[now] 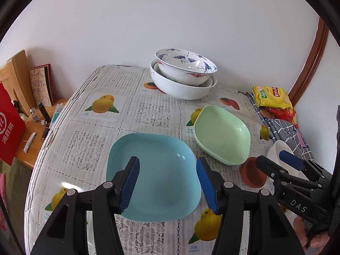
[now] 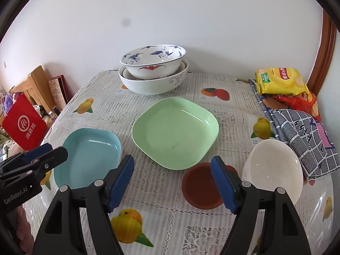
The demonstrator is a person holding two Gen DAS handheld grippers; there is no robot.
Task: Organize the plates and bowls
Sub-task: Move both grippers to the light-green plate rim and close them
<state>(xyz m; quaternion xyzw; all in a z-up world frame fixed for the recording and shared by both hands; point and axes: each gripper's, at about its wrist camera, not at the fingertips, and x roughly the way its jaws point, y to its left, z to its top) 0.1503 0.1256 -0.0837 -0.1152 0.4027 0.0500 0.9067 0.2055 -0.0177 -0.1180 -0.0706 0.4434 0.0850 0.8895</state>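
A blue square plate [image 1: 157, 176] lies flat on the table, and my left gripper [image 1: 167, 182] hangs open above it, nothing between its pads. The green square plate [image 2: 175, 131] lies further right, also green plate [image 1: 223, 133]. My right gripper [image 2: 173, 184] stands open over the cloth in front of the green plate, holding nothing. A small brown dish [image 2: 201, 186] lies by its right finger. A white bowl [image 2: 274, 170] sits beside that dish. Stacked porcelain bowls [image 2: 153, 72] with blue and red painting stand at the back of the table.
Snack bags [image 2: 280, 82] and a folded checked cloth [image 2: 303, 136] fill the table's right side. A red paper bag [image 2: 23, 125], books and small bottles crowd a wooden side table at the left. The white wall runs close behind the bowls.
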